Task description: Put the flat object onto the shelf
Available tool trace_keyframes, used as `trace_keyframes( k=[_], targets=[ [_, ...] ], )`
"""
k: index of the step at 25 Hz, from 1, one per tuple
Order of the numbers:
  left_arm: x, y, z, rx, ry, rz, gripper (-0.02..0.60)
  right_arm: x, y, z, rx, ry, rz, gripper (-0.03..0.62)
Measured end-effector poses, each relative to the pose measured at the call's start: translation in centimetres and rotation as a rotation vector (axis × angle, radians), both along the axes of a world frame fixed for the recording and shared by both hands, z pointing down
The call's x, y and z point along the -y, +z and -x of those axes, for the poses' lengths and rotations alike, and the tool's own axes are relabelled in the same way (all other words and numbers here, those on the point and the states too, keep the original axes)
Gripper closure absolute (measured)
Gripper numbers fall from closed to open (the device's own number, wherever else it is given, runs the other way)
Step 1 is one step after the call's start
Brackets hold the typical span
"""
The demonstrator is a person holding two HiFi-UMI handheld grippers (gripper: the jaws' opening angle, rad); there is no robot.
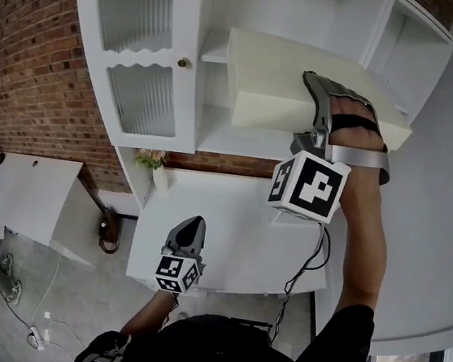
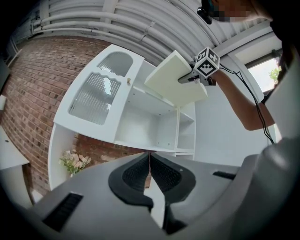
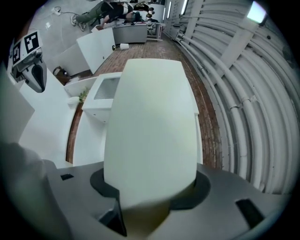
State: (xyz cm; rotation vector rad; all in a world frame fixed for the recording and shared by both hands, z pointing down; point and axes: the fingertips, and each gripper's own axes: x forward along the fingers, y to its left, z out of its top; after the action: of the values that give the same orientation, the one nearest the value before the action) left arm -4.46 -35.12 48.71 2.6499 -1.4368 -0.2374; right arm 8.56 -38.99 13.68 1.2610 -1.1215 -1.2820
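The flat object is a cream board [image 1: 287, 89]. My right gripper [image 1: 331, 107] is shut on its near end and holds it raised in front of the open shelves [image 1: 239, 142] of a white cabinet. In the right gripper view the board [image 3: 150, 126] fills the middle and runs away from the jaws of that gripper [image 3: 149, 206]. The left gripper view shows the board [image 2: 174, 78] tilted beside the cabinet's top. My left gripper [image 1: 190, 231] hangs low over a white table, its jaws shut [image 2: 149, 158] on nothing.
The cabinet has a ribbed-glass door [image 1: 144, 84] on its left and open compartments on the right [image 1: 407, 43]. A small bunch of flowers [image 1: 151, 159] stands below it against the brick wall [image 1: 29, 53]. A white table [image 1: 228, 234] lies under both grippers.
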Motion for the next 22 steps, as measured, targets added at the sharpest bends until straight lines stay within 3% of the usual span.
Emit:
trace_keyframes(
  k=[8, 22],
  targets=[
    [0.3, 1.1, 0.4, -0.006, 0.011, 0.029, 0.566, 3.1, 0.5, 3.1, -0.065, 0.002, 0.016, 0.324],
    [1.2, 1.5, 1.4, -0.010, -0.010, 0.034, 0.567, 14.1, 2.1, -0.5, -0.031, 0.050, 0.051, 0.309]
  ],
)
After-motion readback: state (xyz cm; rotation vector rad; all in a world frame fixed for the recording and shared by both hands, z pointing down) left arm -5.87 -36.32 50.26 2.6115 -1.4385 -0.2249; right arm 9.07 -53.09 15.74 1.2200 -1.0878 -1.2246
